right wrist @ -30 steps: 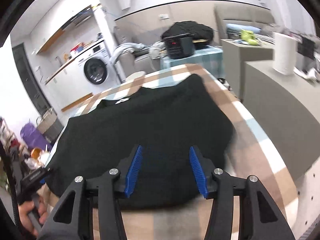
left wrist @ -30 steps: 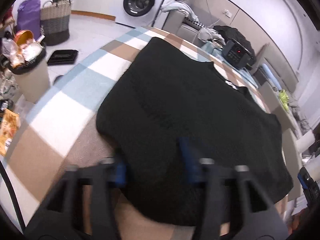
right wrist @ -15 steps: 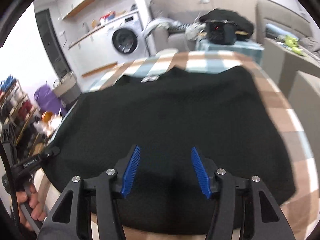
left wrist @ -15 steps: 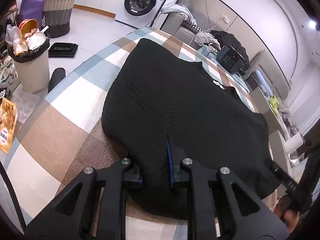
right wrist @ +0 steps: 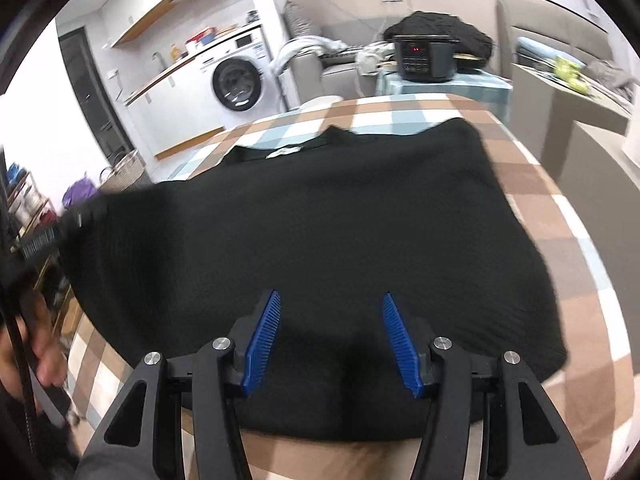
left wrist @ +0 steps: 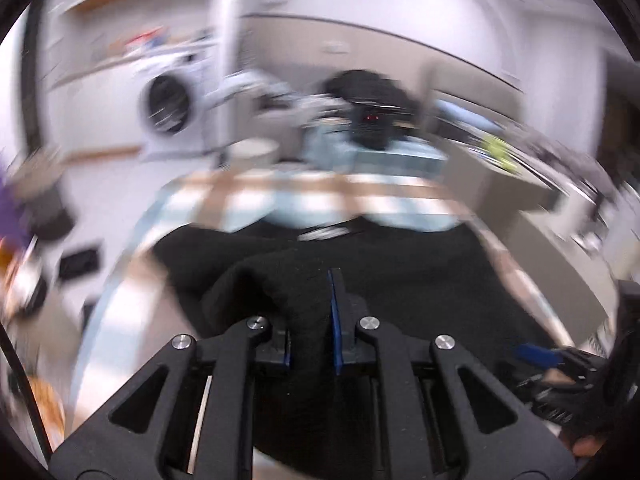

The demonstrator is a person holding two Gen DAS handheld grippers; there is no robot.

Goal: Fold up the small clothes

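Table (right wrist: 560, 216): covered in a checked cloth of brown, pale blue and white squares; it fills the middle of both views and bears the garment.

Black garment (right wrist: 320, 220): a knitted top spread flat over most of the table, its neckline with a small white label (right wrist: 284, 151) at the far side. Its near hem reaches the table's near edge. At the left corner the cloth is raised off the table and drawn up in a fold.

Washing machine (right wrist: 236, 84): white, front-loading, against the far wall to the left, under a counter.

Cooker (right wrist: 424, 58): a dark appliance with a small red display, standing on a separate blue-checked surface beyond the table, with a heap of dark cloth behind it.

Basket (right wrist: 128, 168): woven, on the floor at far left, partly hidden by the raised cloth.

Left gripper (left wrist: 312, 320): black frame, blue pads. Jaws have just been closing and now pinch a bunched fold of the black garment between them. This view is heavily blurred, so the fold's exact edge probably cannot be placed.

Right gripper (right wrist: 330, 340): same make. Jaws stand spread, poised over the garment's near hem; the pads press on nothing, cloth showing in the gap between them.

Hand (right wrist: 40, 356): at the left edge of the right view, gripping the left gripper's handle.
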